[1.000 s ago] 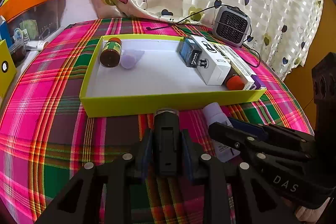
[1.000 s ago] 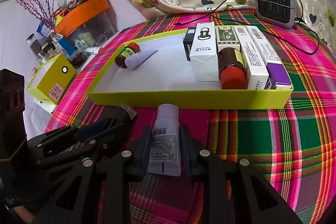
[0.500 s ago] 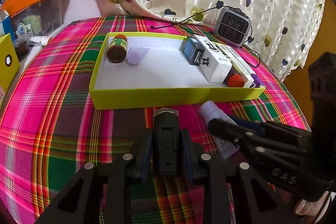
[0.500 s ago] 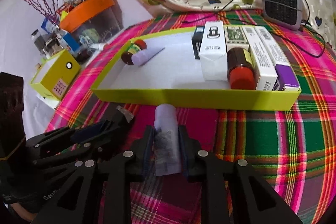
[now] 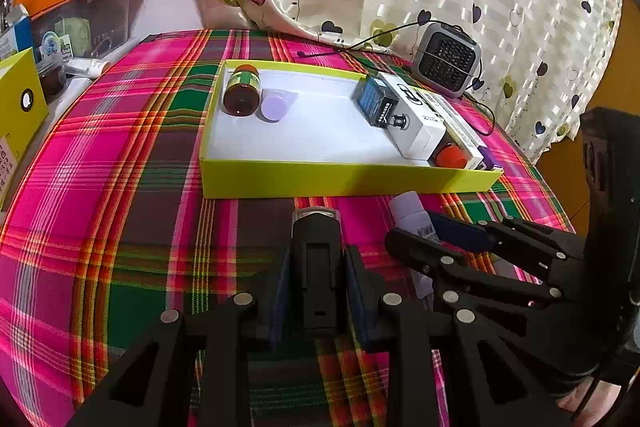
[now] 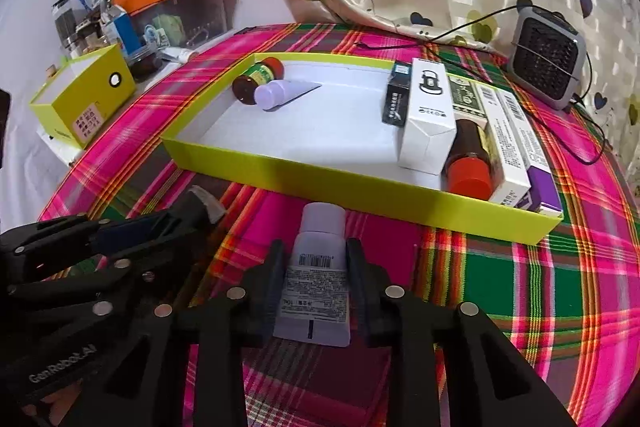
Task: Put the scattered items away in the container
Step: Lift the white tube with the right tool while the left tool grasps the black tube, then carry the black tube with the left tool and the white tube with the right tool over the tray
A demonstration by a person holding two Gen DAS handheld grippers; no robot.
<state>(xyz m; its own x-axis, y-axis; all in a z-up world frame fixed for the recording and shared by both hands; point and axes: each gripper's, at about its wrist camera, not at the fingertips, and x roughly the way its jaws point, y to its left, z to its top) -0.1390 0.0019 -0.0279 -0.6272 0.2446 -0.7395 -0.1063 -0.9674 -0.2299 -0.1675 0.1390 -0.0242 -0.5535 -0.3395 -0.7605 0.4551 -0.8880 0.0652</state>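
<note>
My left claw (image 5: 316, 267) is clenched on a black rectangular clip-like gadget with a silver tip (image 5: 316, 251), its long axis running straight away from me toward the near wall of the shallow yellow-green cardboard tray with a white floor (image 5: 344, 183). Just beside it, my right claw (image 6: 316, 279) is easing apart with a white squeeze tube with a barcode label (image 6: 320, 267) between its pads; the tube lies lengthwise along the claw, pale cap pointing at the tray's near wall, over the pink and green plaid cloth covering the tabletop (image 6: 520, 287). In the tray, along its right edge, boxes lie packed side by side with a brown bottle with an orange cap (image 6: 468, 159), cap toward me. In the far left corner lie a small brown jar with a green label (image 6: 256, 79) and a lilac-capped tube (image 6: 280, 93), touching.
</note>
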